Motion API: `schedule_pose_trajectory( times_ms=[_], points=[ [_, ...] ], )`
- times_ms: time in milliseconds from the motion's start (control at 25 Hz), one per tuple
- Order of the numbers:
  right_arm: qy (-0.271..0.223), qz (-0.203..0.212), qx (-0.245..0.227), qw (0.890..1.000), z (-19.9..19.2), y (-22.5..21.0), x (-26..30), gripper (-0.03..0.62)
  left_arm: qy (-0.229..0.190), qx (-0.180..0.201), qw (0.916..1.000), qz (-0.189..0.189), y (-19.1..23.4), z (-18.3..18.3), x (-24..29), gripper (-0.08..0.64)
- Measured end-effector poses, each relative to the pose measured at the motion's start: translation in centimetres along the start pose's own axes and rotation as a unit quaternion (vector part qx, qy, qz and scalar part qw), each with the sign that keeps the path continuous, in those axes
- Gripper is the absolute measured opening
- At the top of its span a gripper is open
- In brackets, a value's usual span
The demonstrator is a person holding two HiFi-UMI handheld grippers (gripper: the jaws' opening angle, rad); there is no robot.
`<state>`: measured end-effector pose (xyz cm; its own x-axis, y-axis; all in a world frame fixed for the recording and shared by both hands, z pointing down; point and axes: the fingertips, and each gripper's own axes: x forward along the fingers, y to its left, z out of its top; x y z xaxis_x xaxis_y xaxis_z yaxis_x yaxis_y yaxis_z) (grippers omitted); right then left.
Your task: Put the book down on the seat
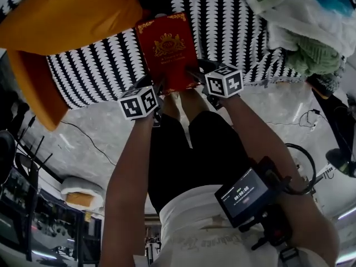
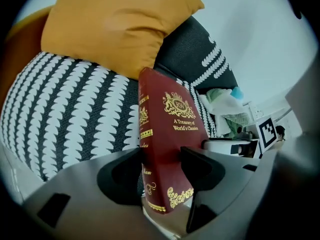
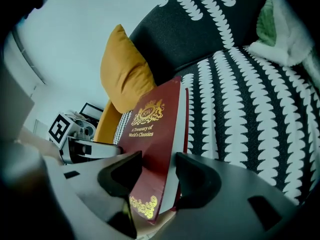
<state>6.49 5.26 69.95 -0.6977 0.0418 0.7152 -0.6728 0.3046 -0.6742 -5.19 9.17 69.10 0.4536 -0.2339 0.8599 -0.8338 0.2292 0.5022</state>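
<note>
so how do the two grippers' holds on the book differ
The left gripper grips the red book at its spine-side bottom corner; the right gripper grips the page-edge corner. In the head view the left gripper sits lower in the picture than the right gripper. Shared: both have jaws shut across the book's thickness, holding it tilted over the patterned seat, not yet laid flat.

Gripped a dark red book (image 2: 167, 134) in the left gripper (image 2: 162, 168), one jaw pressed to each cover near the lower edge. Held it upright, spine to the left, gold crest and title on the cover (lettering read "A Treasury of World's Classics"). Faced a black-and-white patterned seat (image 2: 65, 114) behind, an orange cushion (image 2: 120, 24) propped above, crumpled cloth (image 2: 225, 101) farther right, and beside that a square-marked cube (image 2: 267, 130).
</note>
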Motion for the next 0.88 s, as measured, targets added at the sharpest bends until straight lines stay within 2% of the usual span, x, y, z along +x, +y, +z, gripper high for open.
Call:
schedule_pose_trajectory(
  times_ms=[280, 520, 880],
  points=[
    [0.016, -0.011, 0.003, 1.000, -0.4, -1.3, 1.8, 0.224, 0.008, 0.006, 0.9999, 0.005, 1.2, 0.1, 1.7, 0.253],
    [0.030, -0.017, -0.012, 0.999, -0.1, -1.8, 3.8, 0.220, 0.027, 0.033, 0.9989, 0.019, 2.8, 1.0, 2.6, 0.250],
    [0.043, -0.044, -0.016, 0.998, -1.4, -2.2, 3.6, 0.221, 0.040, 0.050, 0.9975, 0.030, 2.5, -0.5, 3.4, 0.250]
  ],
)
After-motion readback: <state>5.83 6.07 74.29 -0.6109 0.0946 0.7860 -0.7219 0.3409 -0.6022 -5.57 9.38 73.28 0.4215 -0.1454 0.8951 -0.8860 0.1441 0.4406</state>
